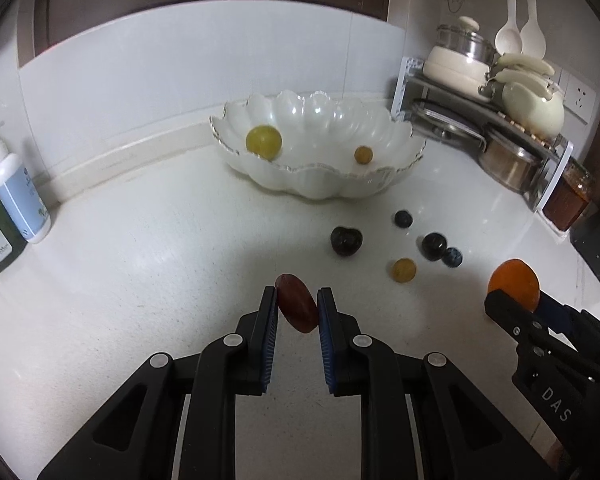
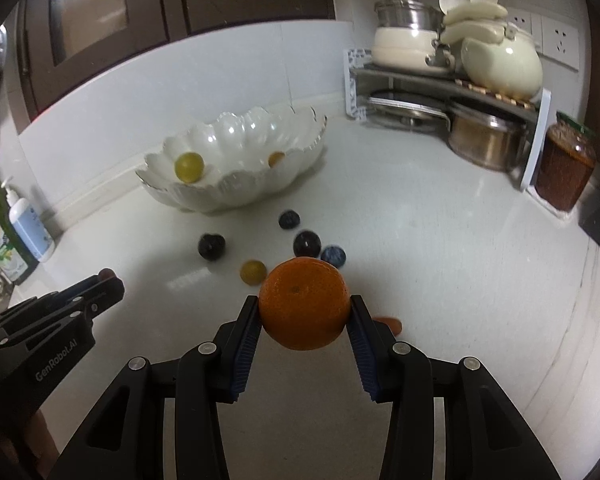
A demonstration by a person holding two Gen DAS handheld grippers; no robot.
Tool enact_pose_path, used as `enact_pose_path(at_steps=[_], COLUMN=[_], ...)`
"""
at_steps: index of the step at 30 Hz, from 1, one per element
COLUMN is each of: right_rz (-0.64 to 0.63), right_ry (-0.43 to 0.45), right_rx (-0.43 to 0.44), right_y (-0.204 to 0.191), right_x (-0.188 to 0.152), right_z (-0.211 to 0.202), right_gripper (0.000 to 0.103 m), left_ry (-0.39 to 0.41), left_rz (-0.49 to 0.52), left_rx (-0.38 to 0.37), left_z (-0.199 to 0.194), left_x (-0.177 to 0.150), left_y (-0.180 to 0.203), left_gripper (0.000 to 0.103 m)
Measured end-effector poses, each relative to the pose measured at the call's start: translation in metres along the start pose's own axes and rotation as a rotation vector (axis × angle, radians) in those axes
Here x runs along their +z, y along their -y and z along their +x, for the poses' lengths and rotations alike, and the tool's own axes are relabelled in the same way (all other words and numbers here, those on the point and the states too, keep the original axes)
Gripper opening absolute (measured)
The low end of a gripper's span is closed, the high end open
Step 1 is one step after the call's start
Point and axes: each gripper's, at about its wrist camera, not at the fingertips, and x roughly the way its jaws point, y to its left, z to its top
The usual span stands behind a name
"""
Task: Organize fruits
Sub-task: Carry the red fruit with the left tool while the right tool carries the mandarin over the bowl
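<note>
Honestly, both fruits are being carried clear of the counter [image 1: 140,260], short of the bowl [image 1: 380,188]. The reddish oval fruit [image 1: 297,304] is being pinched edge-on in the tightly closed left gripper [image 1: 298,306], so it could be squirted out. The orange [image 2: 304,304] is being clamped at the very tips of the right gripper [image 2: 304,314] fingers, so it could be dropped onto the loose berries [image 2: 307,243].

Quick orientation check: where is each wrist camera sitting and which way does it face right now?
Left wrist: behind the left gripper, tilted down at the counter, facing the bowl; own fingers clamp a red fruit; right gripper at the right edge.
Right wrist: behind the right gripper, same downward tilt; own fingers clamp an orange; left gripper at the left edge.
Shared: bowl, loose fruit, pot rack, orange.
</note>
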Motion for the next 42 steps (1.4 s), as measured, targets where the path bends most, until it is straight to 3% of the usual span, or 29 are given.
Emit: enact_pose_path(at_steps=[20, 42], right_rz=[-0.086, -0.147], right_ry=[0.144, 0.227], right_rx=[0.071, 0.104], right_y=[-0.021, -0.035], right_x=[0.047, 0.101], right_z=[-0.041, -0.044], right_gripper=[0.045, 0.045], left_ry=[0.164, 0.291], left_rz=[-0.03, 0.008], left_rx=[-0.003, -0.002], left_z=[-0.052, -0.073], left_x=[0.037, 0.085], left_y=[-0.003, -0.004], left_gripper=[0.02, 0.02])
